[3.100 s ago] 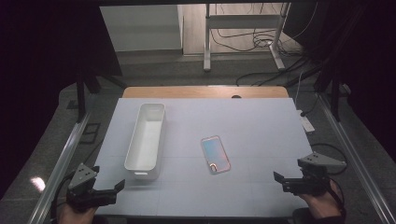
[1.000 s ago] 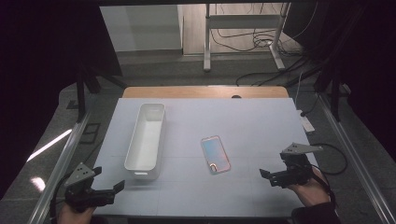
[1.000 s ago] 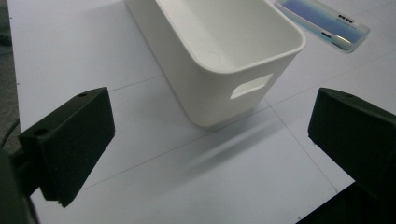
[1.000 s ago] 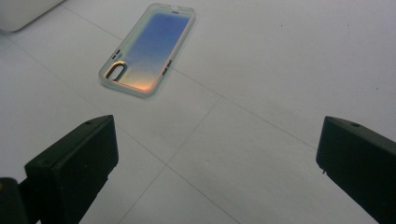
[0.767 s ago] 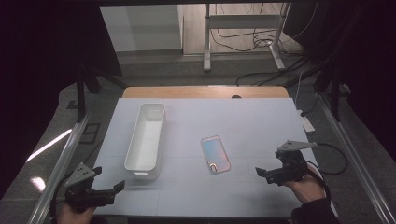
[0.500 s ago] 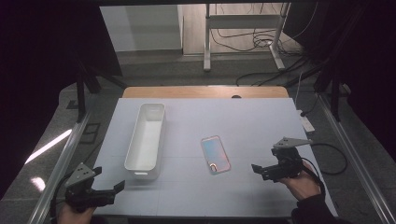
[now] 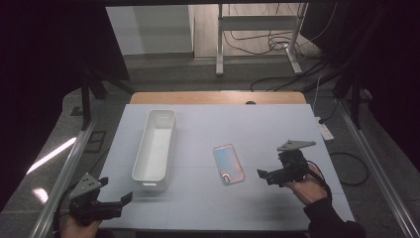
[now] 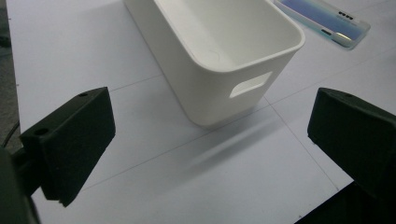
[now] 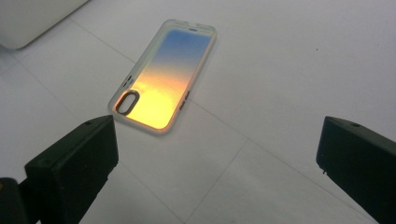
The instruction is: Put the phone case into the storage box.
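A lab-like recording bay: black curtains (image 7: 44, 74), framed table (image 7: 277, 124), floor cables (image 7: 267, 39).

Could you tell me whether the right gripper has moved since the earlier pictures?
Yes. The right gripper has come in from the table's right edge toward the phone case, which lies where it did.

Both tools (image 7: 121, 199) (image 7: 261, 173) gaping, jaws spread

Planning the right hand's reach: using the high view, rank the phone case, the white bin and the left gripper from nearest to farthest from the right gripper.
From the right gripper:
1. Phone case, flat on the mat just to its left.
2. White bin, farther left, beyond the case.
3. Left gripper, at the table's near left corner.
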Available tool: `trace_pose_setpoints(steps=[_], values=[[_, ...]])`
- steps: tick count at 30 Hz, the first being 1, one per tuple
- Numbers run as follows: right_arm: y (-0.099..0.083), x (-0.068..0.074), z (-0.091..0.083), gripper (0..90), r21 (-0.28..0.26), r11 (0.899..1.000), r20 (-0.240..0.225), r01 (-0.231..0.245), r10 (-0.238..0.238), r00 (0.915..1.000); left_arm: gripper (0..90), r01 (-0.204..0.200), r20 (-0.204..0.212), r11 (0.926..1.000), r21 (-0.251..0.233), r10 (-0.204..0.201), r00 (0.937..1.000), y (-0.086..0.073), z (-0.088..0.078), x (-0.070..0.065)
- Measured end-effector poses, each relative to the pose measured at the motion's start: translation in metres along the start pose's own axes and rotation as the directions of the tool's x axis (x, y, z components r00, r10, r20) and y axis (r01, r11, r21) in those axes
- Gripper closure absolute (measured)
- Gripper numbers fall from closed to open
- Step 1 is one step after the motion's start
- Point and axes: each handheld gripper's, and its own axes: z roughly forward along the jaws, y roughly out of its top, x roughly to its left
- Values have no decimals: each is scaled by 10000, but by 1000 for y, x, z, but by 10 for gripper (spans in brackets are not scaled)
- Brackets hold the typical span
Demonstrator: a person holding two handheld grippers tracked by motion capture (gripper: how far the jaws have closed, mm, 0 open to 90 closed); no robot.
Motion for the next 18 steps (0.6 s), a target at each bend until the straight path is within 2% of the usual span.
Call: trace_pose_setpoints(steps=[4,13,18], values=[[3,0,4,0,62,10000,-27,-38,38,10000,16,-2,-1,10000,11,2,10000,0,0,0],[15,6,18,0,302,9989,-74,372,-370,9993,18,-21,-11,10000,28,21,10000,0,0,0],[22,12,26,0,481,9980,-109,399,-394,9992,18,-40,-7,10000,32,40,10000,0,0,0]])
